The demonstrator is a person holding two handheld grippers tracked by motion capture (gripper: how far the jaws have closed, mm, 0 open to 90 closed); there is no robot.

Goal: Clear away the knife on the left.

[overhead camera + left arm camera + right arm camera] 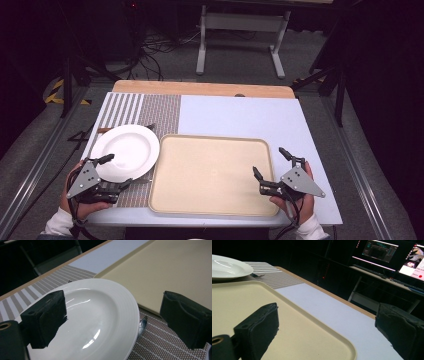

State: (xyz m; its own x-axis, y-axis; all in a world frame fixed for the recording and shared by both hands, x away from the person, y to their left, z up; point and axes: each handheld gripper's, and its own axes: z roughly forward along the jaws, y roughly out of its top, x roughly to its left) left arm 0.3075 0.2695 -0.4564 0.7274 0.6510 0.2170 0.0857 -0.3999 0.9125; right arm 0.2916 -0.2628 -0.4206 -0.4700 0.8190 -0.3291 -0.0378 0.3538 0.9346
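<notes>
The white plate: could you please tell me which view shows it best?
The high view: the whole white plate lies unobstructed. The left gripper view crops it behind a jaw; the right gripper view catches only its distant rim at the corner.

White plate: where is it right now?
High view: the plate sits at table left on the placemat, just left of the tray. The open left gripper straddles its near rim without touching.
</notes>
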